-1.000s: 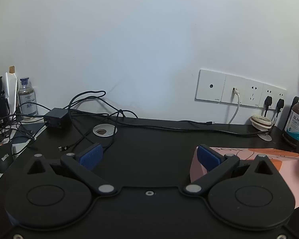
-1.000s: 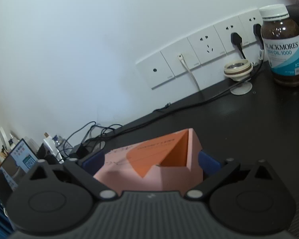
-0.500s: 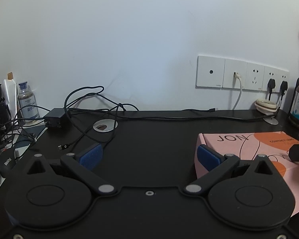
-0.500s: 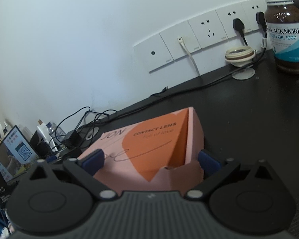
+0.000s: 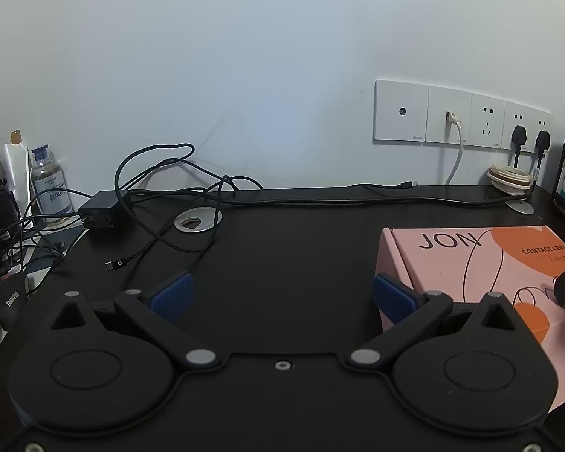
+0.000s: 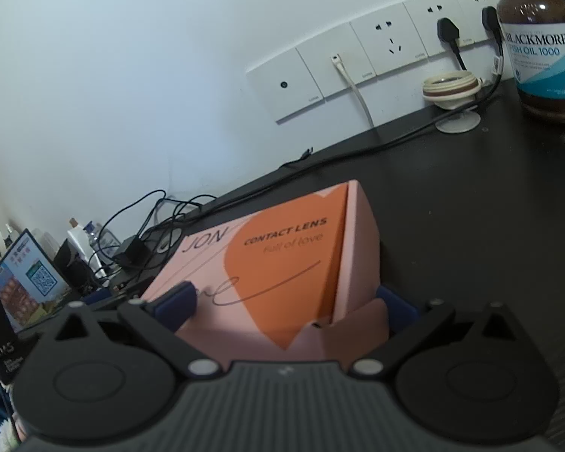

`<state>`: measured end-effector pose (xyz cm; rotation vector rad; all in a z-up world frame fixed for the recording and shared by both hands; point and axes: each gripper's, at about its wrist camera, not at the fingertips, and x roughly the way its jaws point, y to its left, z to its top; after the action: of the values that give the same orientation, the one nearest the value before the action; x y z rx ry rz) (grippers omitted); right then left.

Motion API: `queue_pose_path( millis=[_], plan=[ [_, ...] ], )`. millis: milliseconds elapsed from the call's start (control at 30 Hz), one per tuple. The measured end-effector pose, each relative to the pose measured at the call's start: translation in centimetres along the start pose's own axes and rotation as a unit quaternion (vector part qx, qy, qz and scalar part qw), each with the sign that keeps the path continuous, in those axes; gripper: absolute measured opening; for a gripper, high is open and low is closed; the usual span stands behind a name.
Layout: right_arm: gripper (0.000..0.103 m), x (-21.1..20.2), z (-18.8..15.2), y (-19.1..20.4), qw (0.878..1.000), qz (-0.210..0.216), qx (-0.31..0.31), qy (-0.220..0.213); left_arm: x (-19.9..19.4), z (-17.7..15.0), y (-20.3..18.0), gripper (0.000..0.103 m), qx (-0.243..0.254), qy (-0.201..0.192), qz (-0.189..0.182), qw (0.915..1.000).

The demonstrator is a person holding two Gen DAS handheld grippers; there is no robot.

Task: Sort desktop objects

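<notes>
Pink-and-orange cardboard box [image 6: 282, 263] lay on the black desk [image 6: 471, 207], clamped between the blue pads [image 6: 177, 301] of the right gripper [image 6: 282, 303]. Left gripper [image 5: 280, 293] hovered over bare desk with its fingers apart, its right pad just beside the box's near corner. Setting the box down well called for keeping it level and clear of the fish oil bottle [image 6: 542, 41] and the cables [image 5: 177, 203]. Sockets [image 5: 463, 118] lined the white wall

dim, even indoor light with a cool bluish cast on the wall [image 5: 245, 56]. fisheye bending curves the edges, with dark corners at 11 and 1 o'clock. a blurred pinkish smear sits at 2 o'clock in the left wrist view.
</notes>
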<state>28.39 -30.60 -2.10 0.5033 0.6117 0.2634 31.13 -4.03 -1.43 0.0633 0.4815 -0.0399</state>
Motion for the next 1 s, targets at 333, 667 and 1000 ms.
queue_pose_path(
  millis=[333,667,1000],
  plan=[
    [0.102,0.5,0.0,0.0,1.0,-0.001,-0.024,0.013,-0.4,0.2,-0.7,0.103,0.027,-0.008,0.008,0.9996],
    [0.102,1.0,0.0,-1.2,0.999,0.029,-0.024,0.027,-1.0,0.4,-0.4,0.103,0.013,-0.016,-0.015,0.9997],
    [0.102,2.0,1.4,-2.2,0.99,0.094,-0.069,0.074,-1.7,0.8,0.7,0.103,-0.027,-0.014,-0.042,0.9987]
  ],
)
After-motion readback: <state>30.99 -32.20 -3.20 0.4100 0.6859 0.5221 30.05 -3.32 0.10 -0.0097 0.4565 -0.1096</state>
